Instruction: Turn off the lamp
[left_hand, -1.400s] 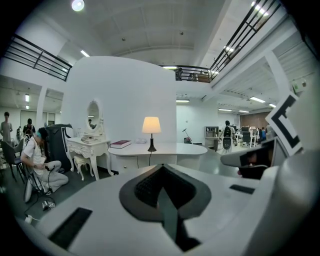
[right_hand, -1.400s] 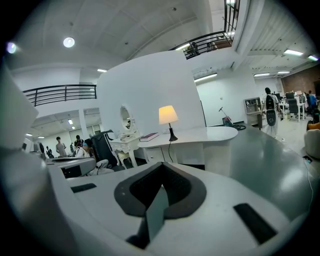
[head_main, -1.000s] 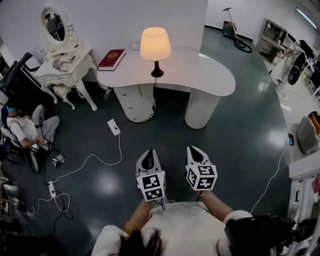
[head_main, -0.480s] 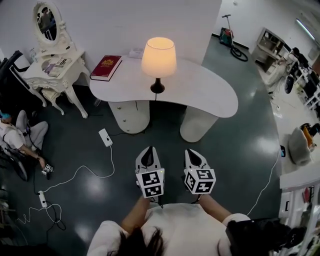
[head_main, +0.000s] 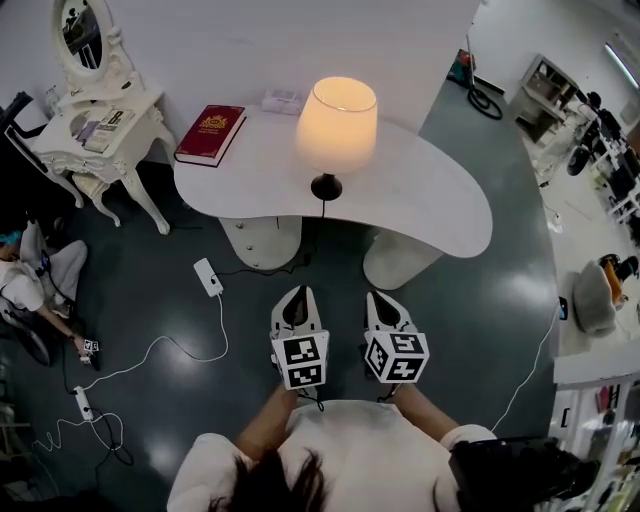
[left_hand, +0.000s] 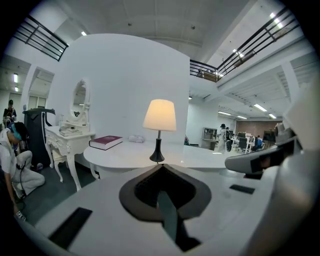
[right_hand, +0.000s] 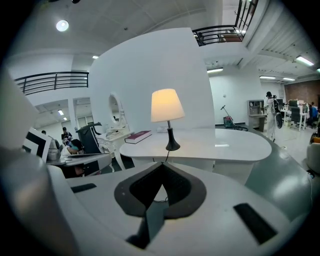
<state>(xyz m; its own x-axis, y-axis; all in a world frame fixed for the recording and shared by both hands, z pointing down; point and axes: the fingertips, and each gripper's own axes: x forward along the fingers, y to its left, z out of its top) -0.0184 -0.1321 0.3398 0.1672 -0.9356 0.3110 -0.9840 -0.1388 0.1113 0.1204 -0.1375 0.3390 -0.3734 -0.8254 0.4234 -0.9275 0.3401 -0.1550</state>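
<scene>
Head view looks steeply down on one table lamp (head_main: 338, 122), lit, its shade glowing warm, standing on its dark round base near the front edge of a white kidney-shaped desk (head_main: 430, 200). One red hardcover book (head_main: 211, 133) lies flat at the desk's left end, and one small white packet (head_main: 283, 100) sits by the wall behind the lamp, apart from both. The two grippers are held side by side over the dark floor in front of the desk, well short of the lamp and touching nothing. The left gripper (head_main: 297, 292) has its jaws pressed together with nothing between them, as the left gripper view shows, with the lamp straight ahead above the joined tips. The right gripper (head_main: 384, 297) likewise has its jaws brought together on nothing; in the right gripper view the lamp stands just above and slightly right of the tips. Left of the desk is one white dressing table (head_main: 90, 125) carrying one oval mirror (head_main: 82, 35). Two white power strips lie on the floor: one (head_main: 208, 277) near the desk's left pedestal, the other (head_main: 80, 402) further left and nearer, with a white cable (head_main: 180, 345) trailing between them. One person (head_main: 25, 290) sits on the floor at the far left edge.
</scene>
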